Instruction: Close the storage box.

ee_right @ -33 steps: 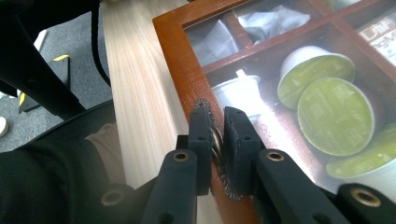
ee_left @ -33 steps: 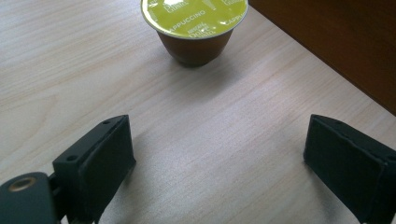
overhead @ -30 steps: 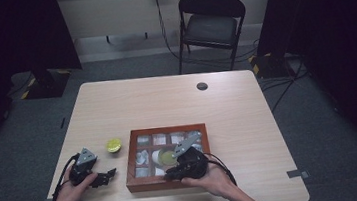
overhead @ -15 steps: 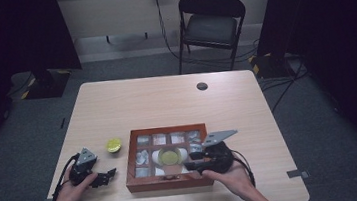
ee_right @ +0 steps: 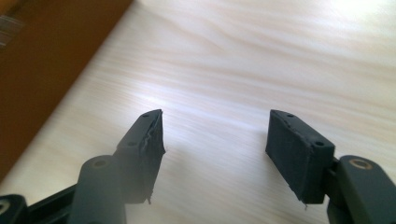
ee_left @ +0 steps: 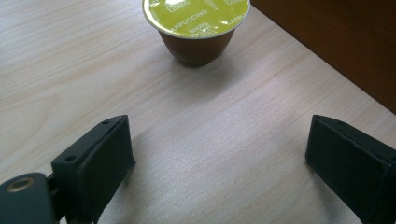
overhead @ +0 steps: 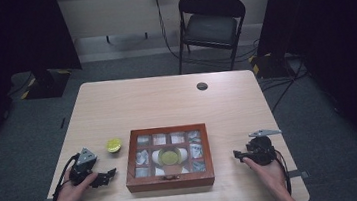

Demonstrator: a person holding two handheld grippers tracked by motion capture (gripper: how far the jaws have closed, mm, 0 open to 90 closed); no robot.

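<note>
Coffee capsules: you have two in sight, both with lime-green foil lids. One capsule [overhead: 170, 156] sits in the middle of the wooden box [overhead: 170, 181]; the loose capsule [ee_left: 196, 25] stands upright on the table [overhead: 166, 101] straight ahead of your left gripper [overhead: 105, 177], just beyond its fingertips and apart from them, with "cappuccino" printed on its lid. There is one box, its compartments holding pale packets too small to tell apart. Its brown wall runs beside the loose capsule and along the far right of your left fingers [ee_left: 100, 158], leaving the path to the capsule free.

Your left jaws are spread wide with bare table between them. Your right gripper [overhead: 237, 155] has come out of the box since a second ago and now rests over bare table to the box's right; its jaws have just been opening, released, nothing between them. A small dark disc [overhead: 202, 86] lies far across the table, a folding chair [overhead: 211, 24] behind it.
</note>
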